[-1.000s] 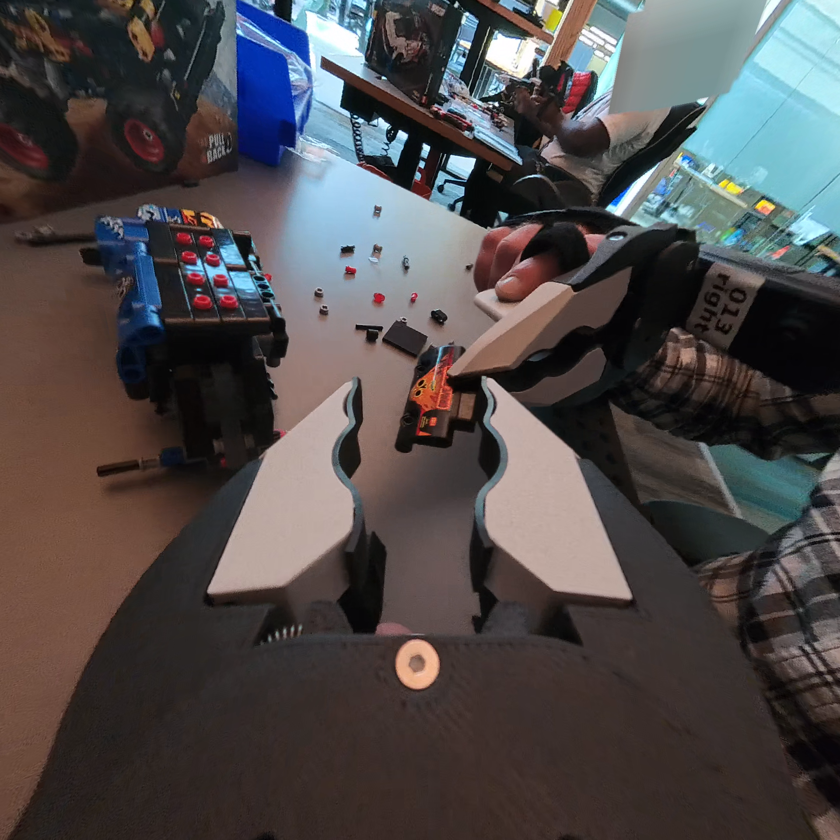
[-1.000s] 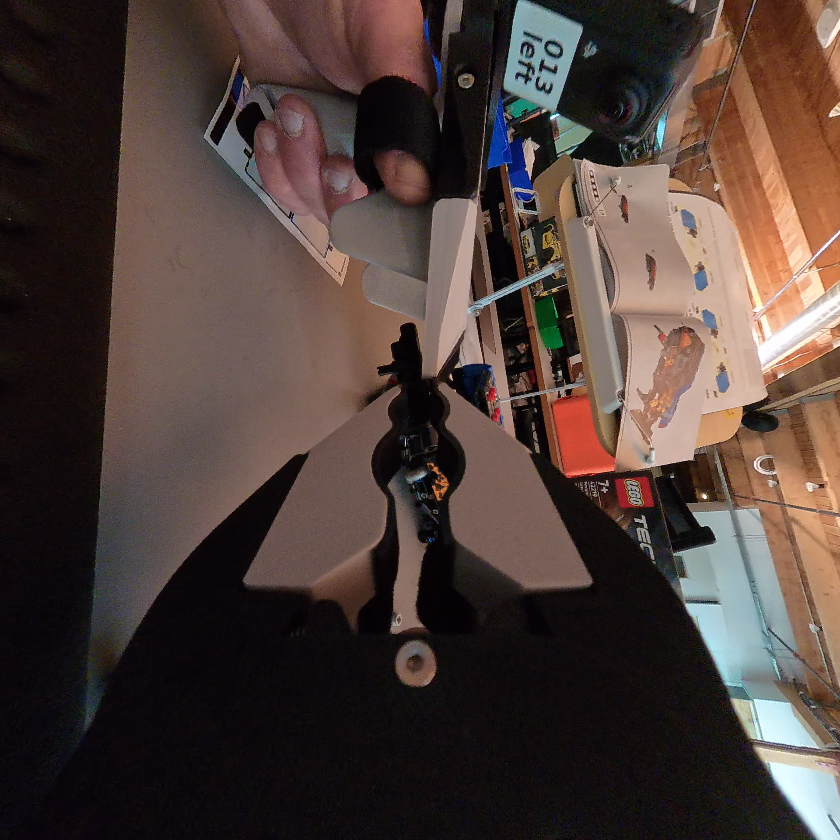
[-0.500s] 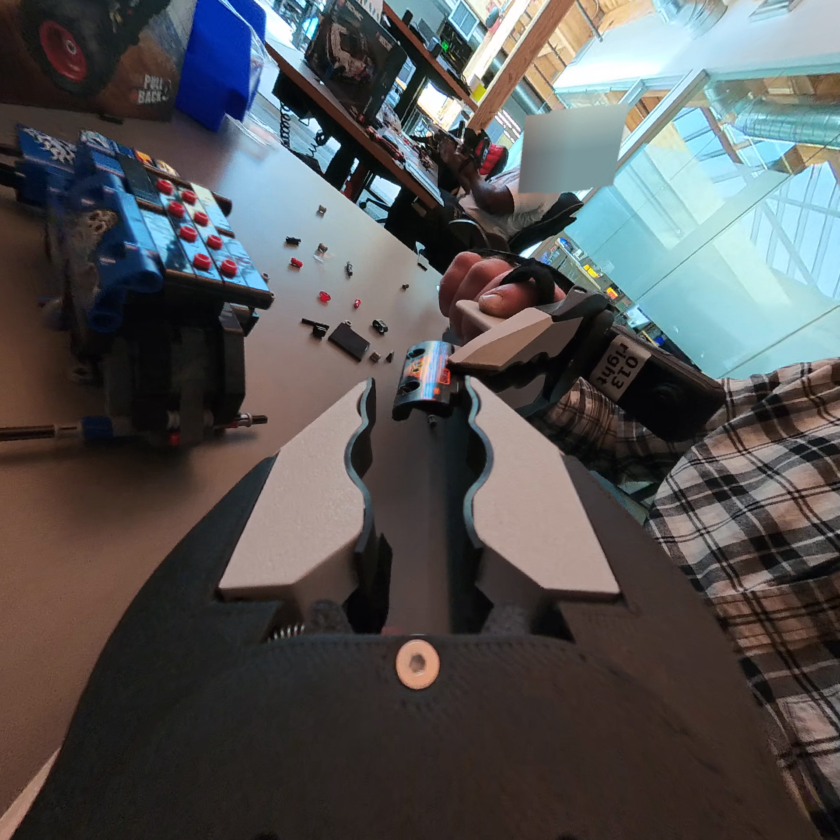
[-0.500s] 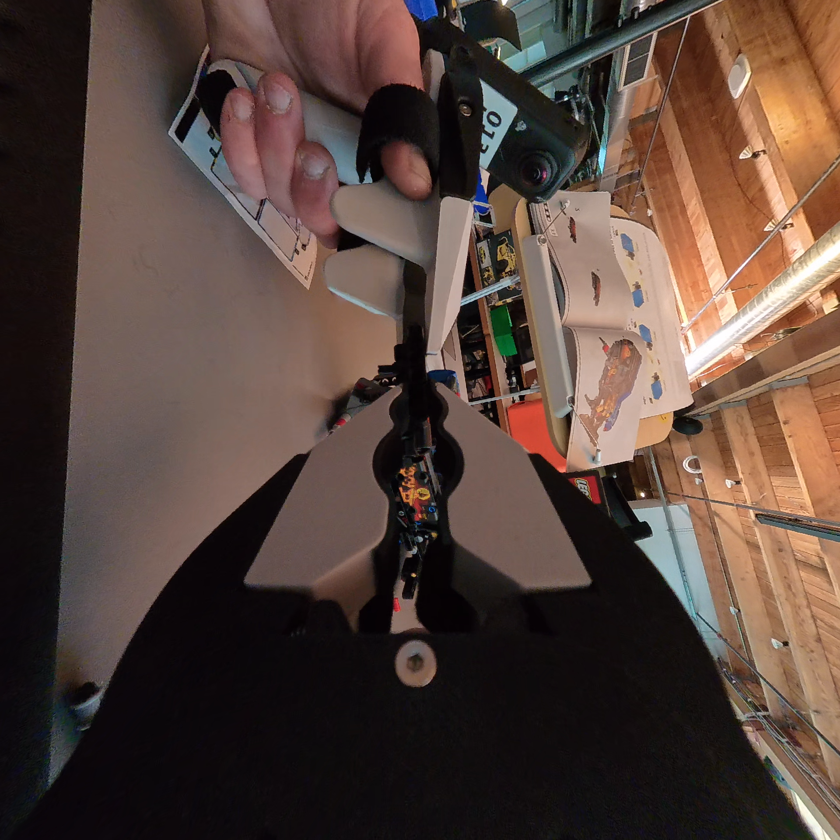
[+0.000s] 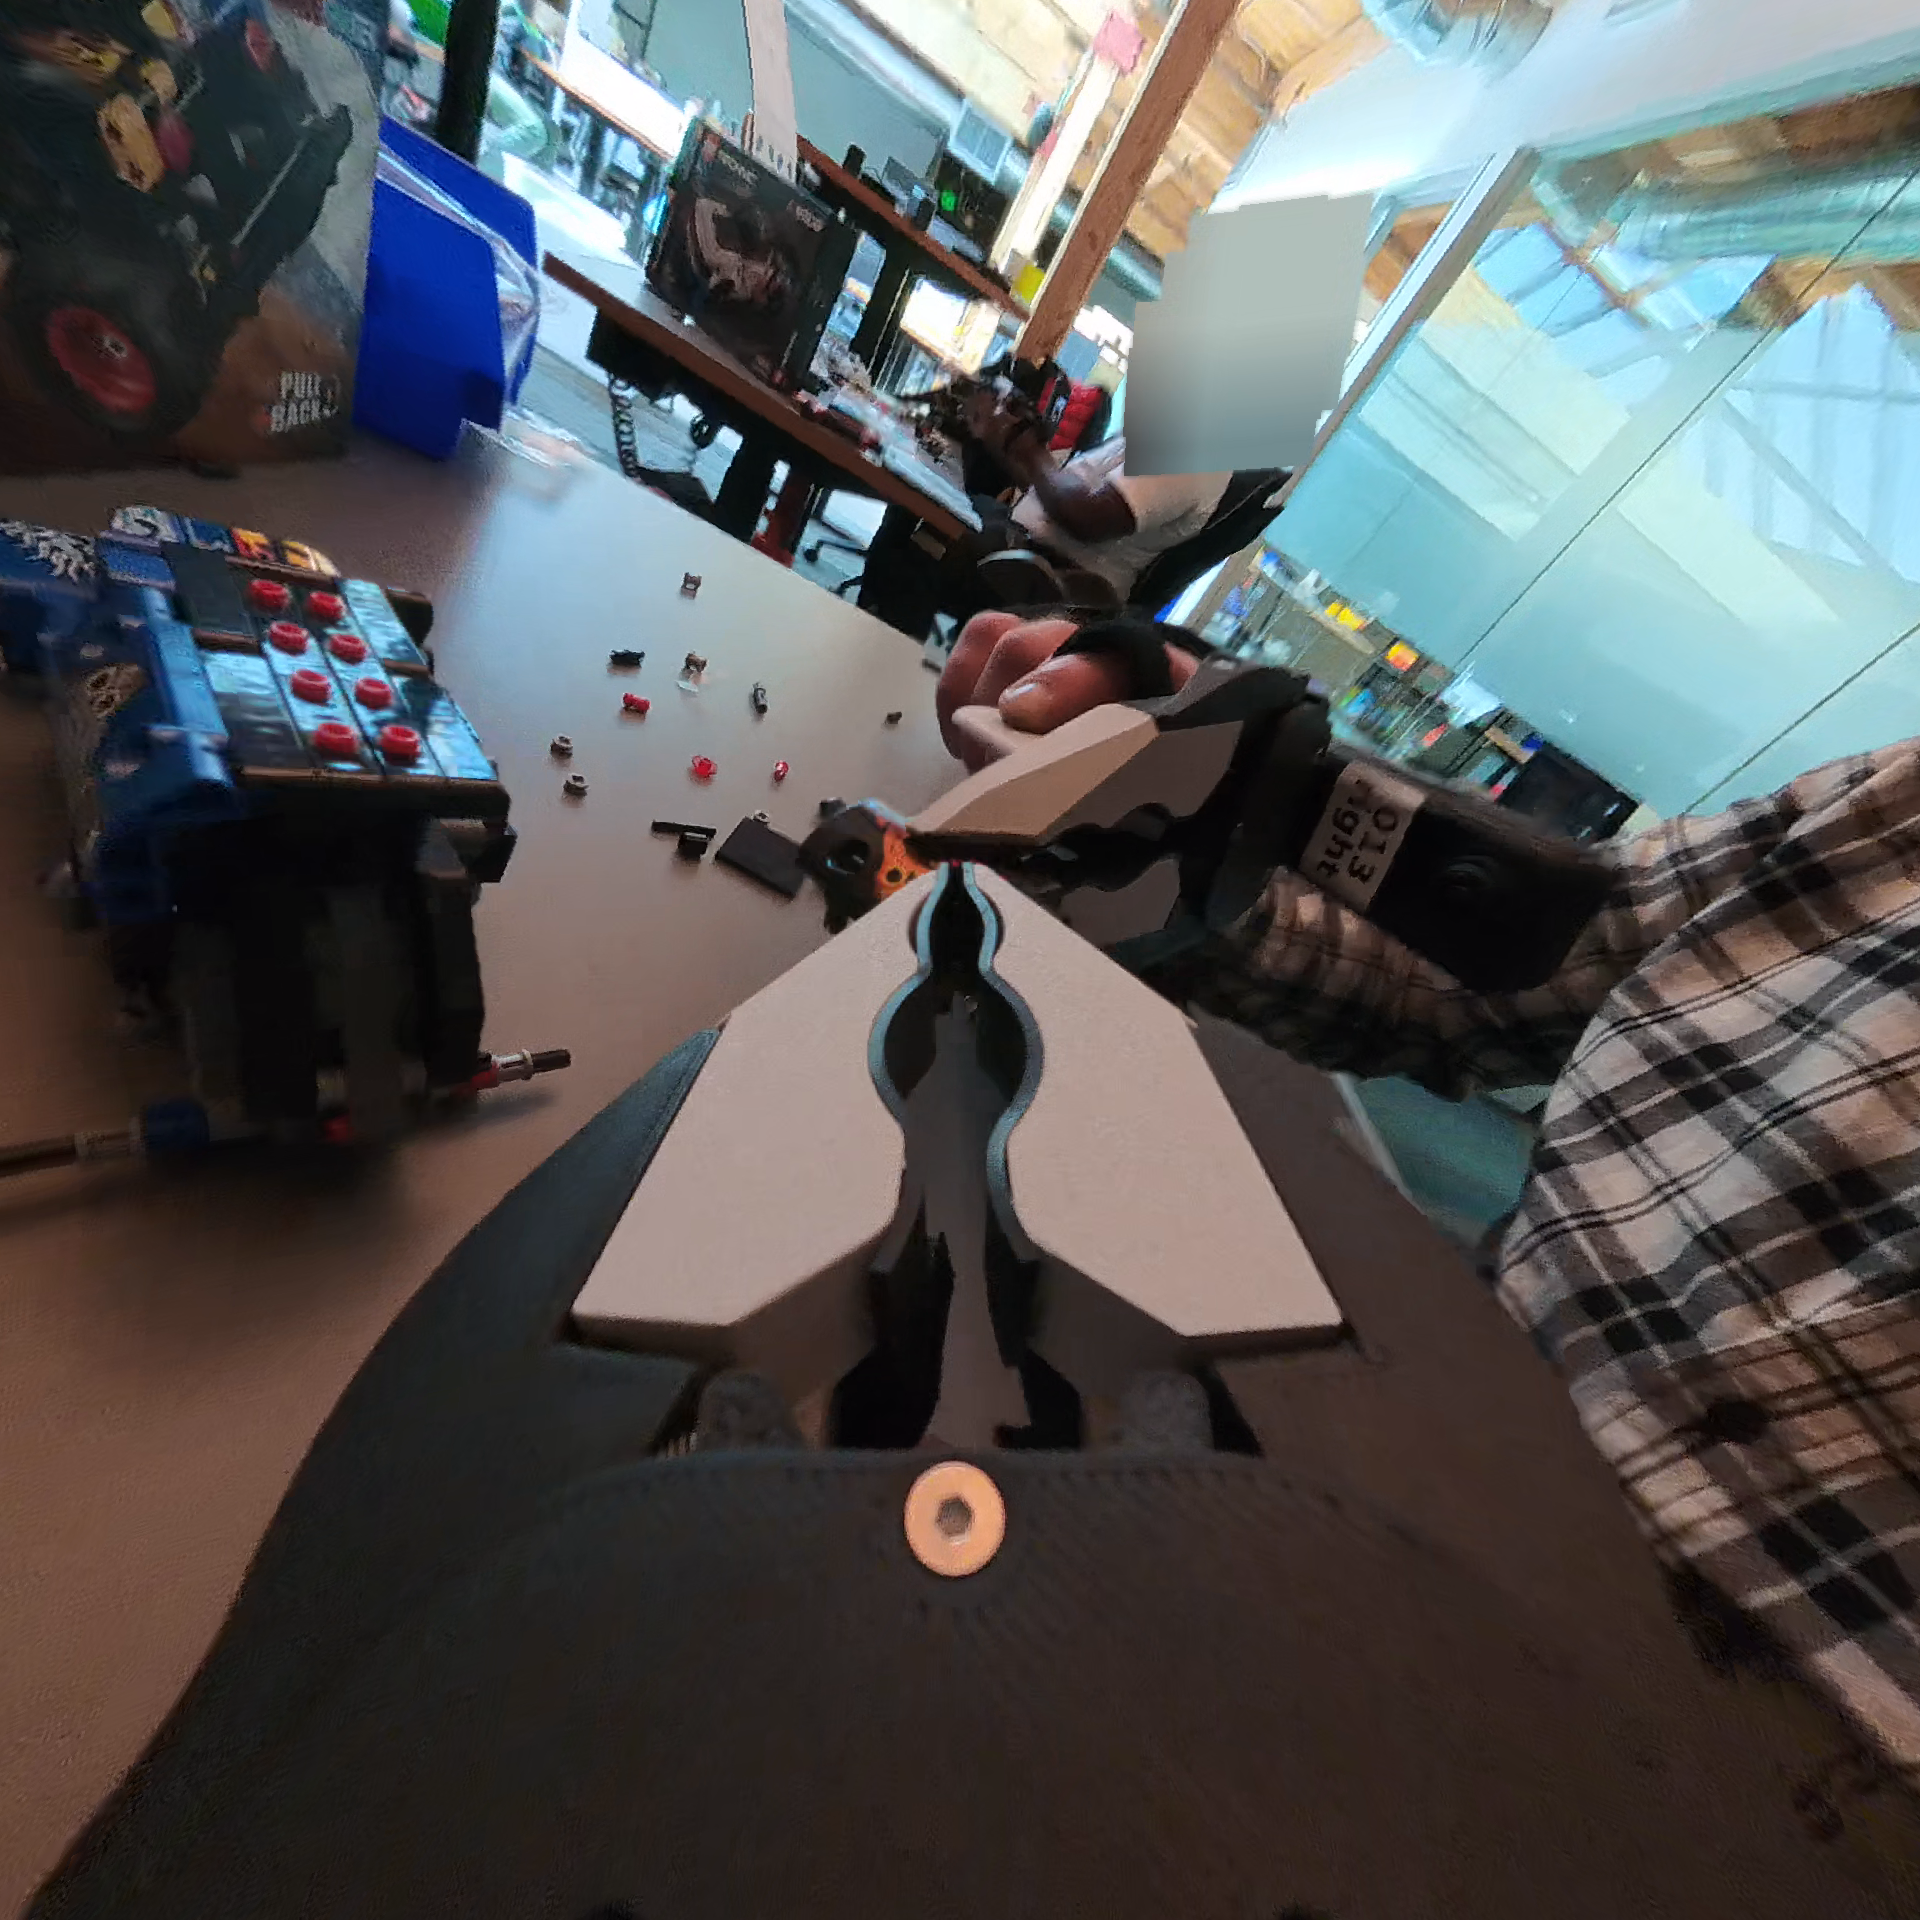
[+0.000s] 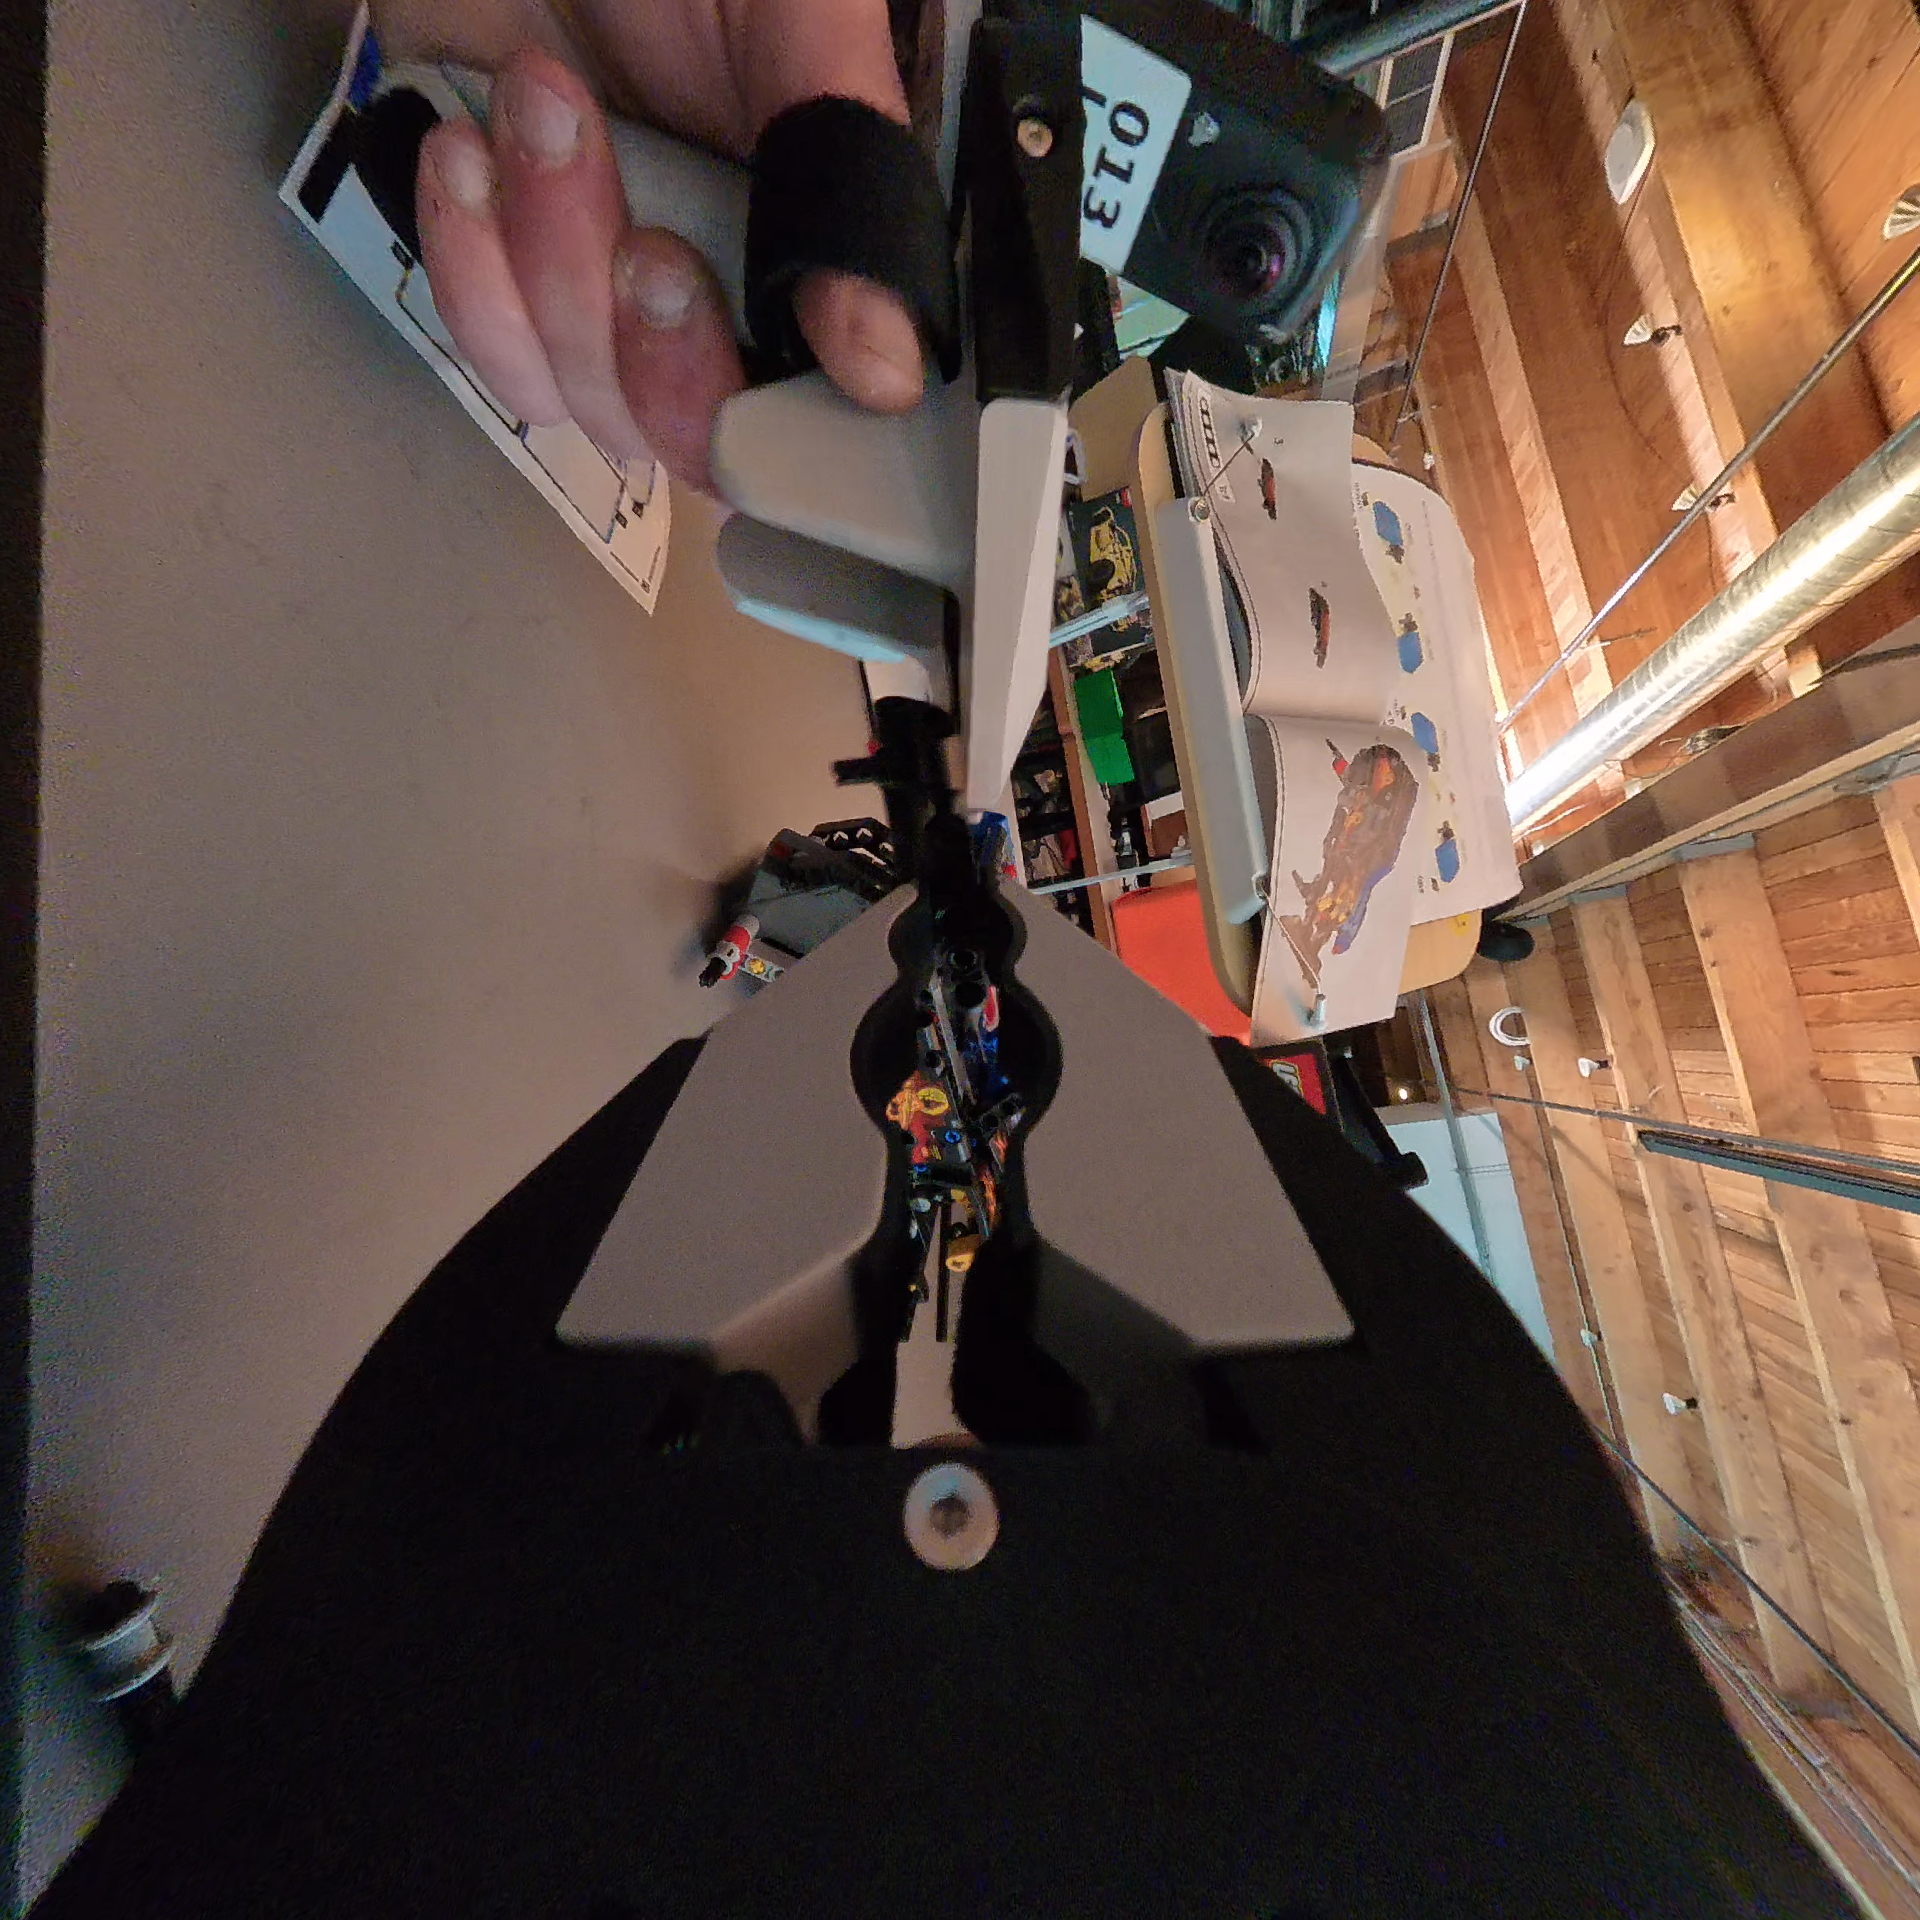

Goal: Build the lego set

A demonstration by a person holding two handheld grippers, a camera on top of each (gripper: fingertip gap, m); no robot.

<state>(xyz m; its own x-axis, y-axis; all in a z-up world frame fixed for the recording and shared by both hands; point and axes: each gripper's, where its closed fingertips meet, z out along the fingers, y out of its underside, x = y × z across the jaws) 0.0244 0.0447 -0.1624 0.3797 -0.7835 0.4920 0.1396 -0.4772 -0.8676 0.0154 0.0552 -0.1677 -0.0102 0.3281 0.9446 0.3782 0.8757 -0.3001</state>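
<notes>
1. The left wrist view is bright. Daylight comes through the glass walls (image 5: 1621, 436) far on the right.
2. The worktop (image 5: 582, 935) shines a little there.
3. Everything looks a bit blurry, and the edges bend.
4. The right wrist view is dimmer and orange, with a glowing strip light (image 6: 1704, 644) on the right.
5. The near black parts look very dark.

- At eleven o'clock in the left wrist view we see a blue bin (image 5: 442, 301) on the grey table (image 5: 582, 582).
- Around one o'clock a seated person (image 5: 1117, 509) works at a second wooden desk (image 5: 748, 379) bearing a dark box (image 5: 753, 249).
- At two o'clock stands a glass partition (image 5: 1662, 436).
- In the right wrist view, a silver duct (image 6: 1714, 613) runs along wood-plank walls (image 6: 1766, 1091) at three o'clock.
</notes>
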